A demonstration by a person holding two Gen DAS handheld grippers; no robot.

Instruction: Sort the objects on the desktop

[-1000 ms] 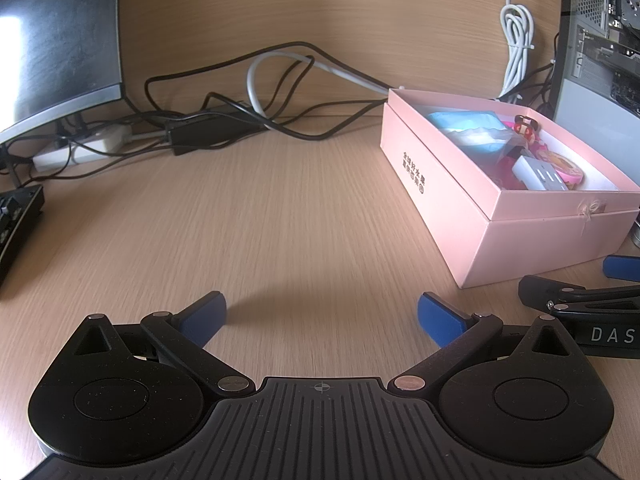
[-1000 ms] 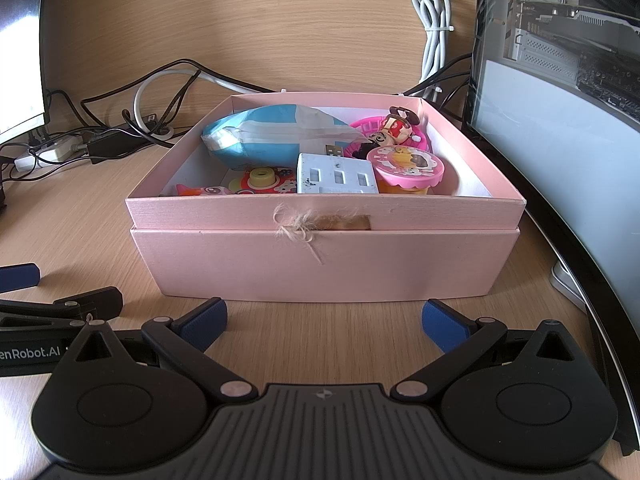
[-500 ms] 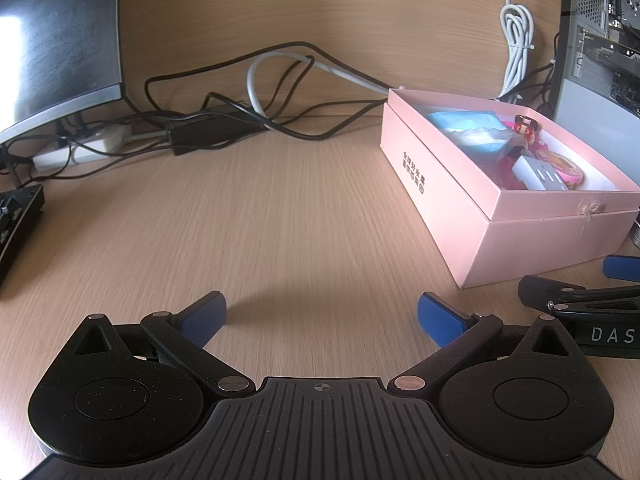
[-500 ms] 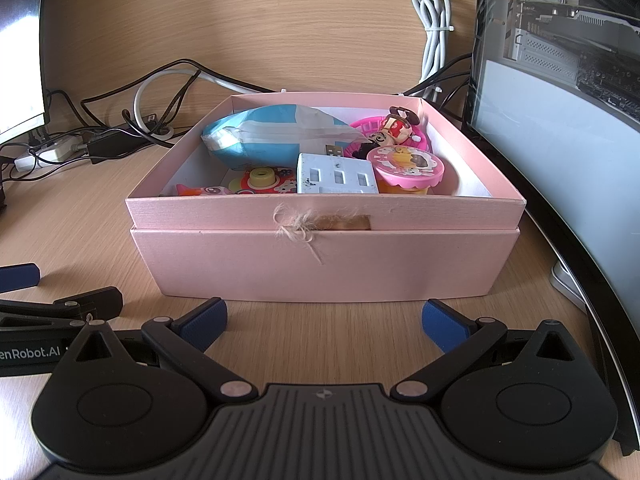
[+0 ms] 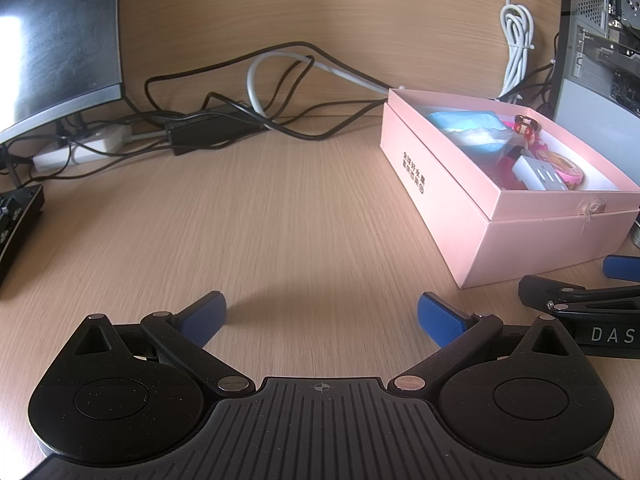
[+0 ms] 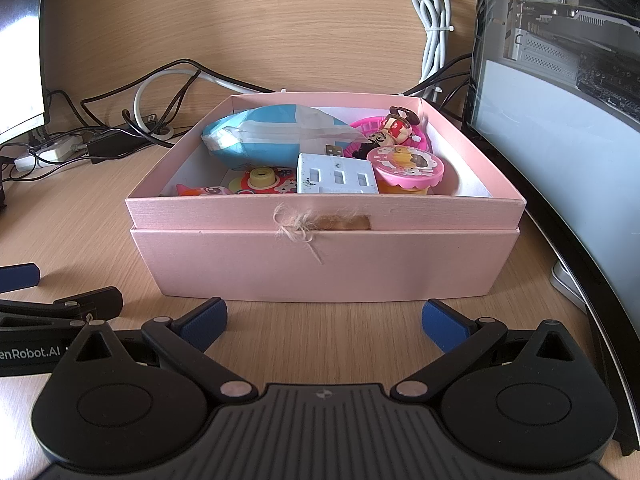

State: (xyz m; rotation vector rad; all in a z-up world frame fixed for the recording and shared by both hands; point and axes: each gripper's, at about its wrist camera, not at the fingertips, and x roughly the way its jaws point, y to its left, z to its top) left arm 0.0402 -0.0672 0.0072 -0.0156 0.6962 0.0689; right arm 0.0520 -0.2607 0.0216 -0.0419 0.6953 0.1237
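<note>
Resting low on the wooden desk [image 5: 280,220], we are holding left gripper [image 5: 322,316] and right gripper [image 6: 324,318] spread and empty, facing the filled pink box [image 6: 324,264] beside the computer case [image 6: 560,128].

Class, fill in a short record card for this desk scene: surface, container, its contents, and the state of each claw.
surface: wooden desk
container: pink box, open, no lid on
contents: blue-and-white packet, white USB hub, pink round toy, small figurine
left claw: open, empty, over bare desk
right claw: open, empty, facing the box front
</note>
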